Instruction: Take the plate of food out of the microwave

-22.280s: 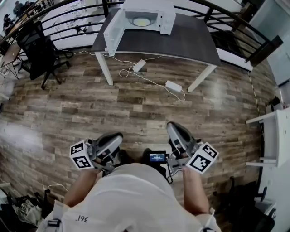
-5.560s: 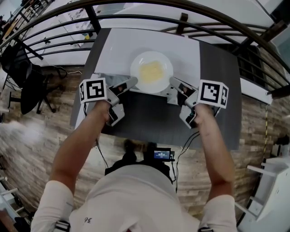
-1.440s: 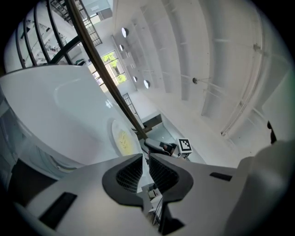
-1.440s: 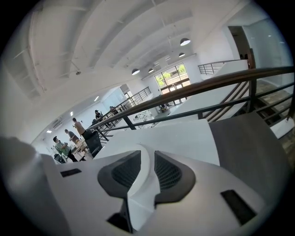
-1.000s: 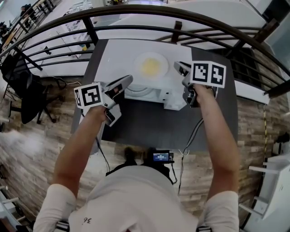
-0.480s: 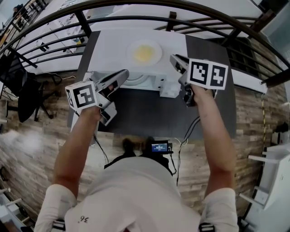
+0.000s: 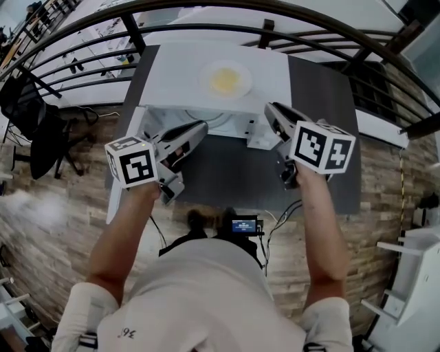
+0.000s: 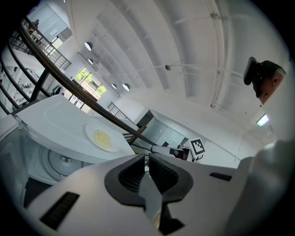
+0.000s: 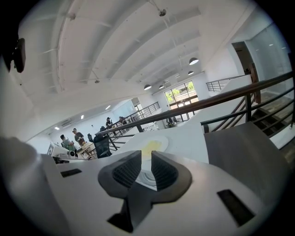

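Your left gripper (image 7: 199, 128) has its jaws drawn almost together, with only a thin slit between the ribbed pads. Nothing sits in that slit and the pads touch nothing. Your right gripper (image 7: 270, 109) has its jaws a little wider, a narrow gap, and it is empty too: in the right gripper view the plate of food (image 9: 150, 147) shows through the gap, but it lies well beyond the tips.

The plate of food (image 7: 225, 79) rests on the flat top of the microwave (image 7: 175, 69), near the middle, with the yellow food (image 7: 226, 81) heaped at its centre. From the left gripper view you see the same plate (image 8: 103, 137) on the white top, and below it the open cavity with the glass turntable (image 8: 57, 161) bare.

The microwave door (image 7: 136, 127) hangs open on your left side, just beside your left gripper. You hold both grippers above the dark table (image 7: 227, 179), in front of the microwave, one at each side of the open cavity, tips pointing toward it and clear of it. A dark railing (image 7: 206, 14) curves behind the table.
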The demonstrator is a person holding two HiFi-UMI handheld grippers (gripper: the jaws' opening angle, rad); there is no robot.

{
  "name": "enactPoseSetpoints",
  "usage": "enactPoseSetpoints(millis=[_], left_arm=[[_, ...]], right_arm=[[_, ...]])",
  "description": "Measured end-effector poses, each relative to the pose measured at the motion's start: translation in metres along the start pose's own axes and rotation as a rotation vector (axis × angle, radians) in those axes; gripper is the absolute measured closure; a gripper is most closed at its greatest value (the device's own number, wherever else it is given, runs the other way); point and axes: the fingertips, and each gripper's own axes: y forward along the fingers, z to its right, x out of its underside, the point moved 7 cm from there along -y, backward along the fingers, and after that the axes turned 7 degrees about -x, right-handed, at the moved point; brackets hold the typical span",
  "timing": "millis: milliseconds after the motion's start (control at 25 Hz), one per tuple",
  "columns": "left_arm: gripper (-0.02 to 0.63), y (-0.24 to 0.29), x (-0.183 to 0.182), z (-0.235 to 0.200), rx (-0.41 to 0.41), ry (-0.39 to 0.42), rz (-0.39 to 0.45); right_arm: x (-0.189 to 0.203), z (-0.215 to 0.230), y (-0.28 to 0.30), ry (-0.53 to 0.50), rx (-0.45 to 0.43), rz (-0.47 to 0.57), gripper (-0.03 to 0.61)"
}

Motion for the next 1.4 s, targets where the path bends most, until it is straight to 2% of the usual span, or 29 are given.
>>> enactPoseSetpoints(millis=[120,200,400,600,1000,1160,1400], left_arm=[[0.583,-0.009,0.009,0.011,0.002,0.011,0.007],[0.583,-0.019,0.017,0.017,-0.002,0.025,0.008],[0.583,-0.034,0.033,0.028,-0.019,0.055,-0.001],[0.583,-0.042,0.047,0.024,-0.039,0.045,-0.012],[0.583,-0.062,0.075,0.023,-0.059,0.044,-0.027],[0.583,-0.061,0.080,0.018,-0.051,0.042,-0.012],[0.583,-0.057,0.101,0.019,-0.020,0.033,-0.021]], right_arm=[[0.013,-0.008,-0.012,0.013,0.007,0.016,0.511],[0.025,-0.015,-0.019,0.017,0.009,0.021,0.538],[0.045,-0.030,-0.031,0.024,0.012,0.031,0.539],[0.066,-0.035,-0.033,0.038,0.017,0.030,0.575],[0.101,-0.039,-0.045,0.091,0.022,0.039,0.575],[0.111,-0.036,-0.045,0.054,0.044,0.046,0.575],[0.131,-0.044,-0.052,-0.080,0.080,0.019,0.577]])
